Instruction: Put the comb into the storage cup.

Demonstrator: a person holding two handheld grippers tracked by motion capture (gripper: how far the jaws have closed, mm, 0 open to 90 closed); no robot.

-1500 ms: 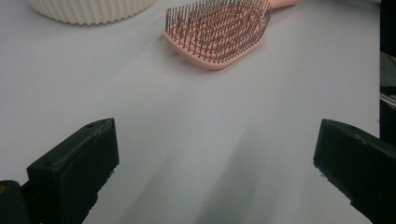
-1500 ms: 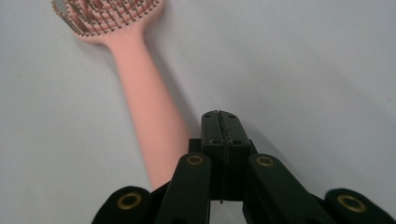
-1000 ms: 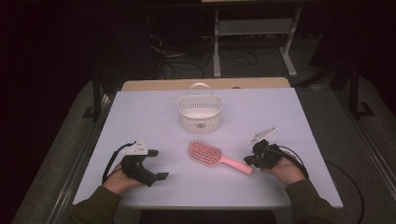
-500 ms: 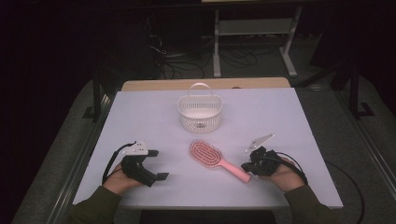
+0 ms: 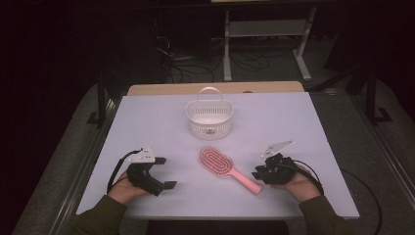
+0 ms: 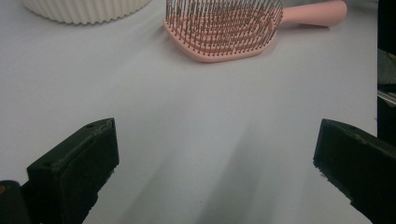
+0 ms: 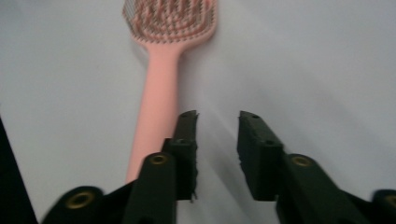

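A pink hairbrush [image 5: 218,162] lies bristles up on the white table [image 5: 293,122], its handle pointing toward the front right. My right gripper [image 5: 256,174] sits just off the handle's end. Its jaws have just been opening and now stand a little apart with nothing between them. In the right gripper view the hairbrush [image 7: 159,84] handle runs along the outside of the left jaw of that right gripper [image 7: 218,126]. My left gripper [image 5: 166,172] rests at the front left, open wide and empty. In the left gripper view the hairbrush [image 6: 224,28] lies well beyond the left gripper [image 6: 215,144].
A white slatted basket [image 5: 209,120] with an upright handle stands at the back middle of the table; the basket [image 6: 84,9] wall also shows at the top left of the left gripper view. Dark floor, cables and a metal rack lie beyond the far edge.
The right gripper's jaws have parted, and the hand has slid slightly back toward the front edge. The brush and the left gripper have stayed put.
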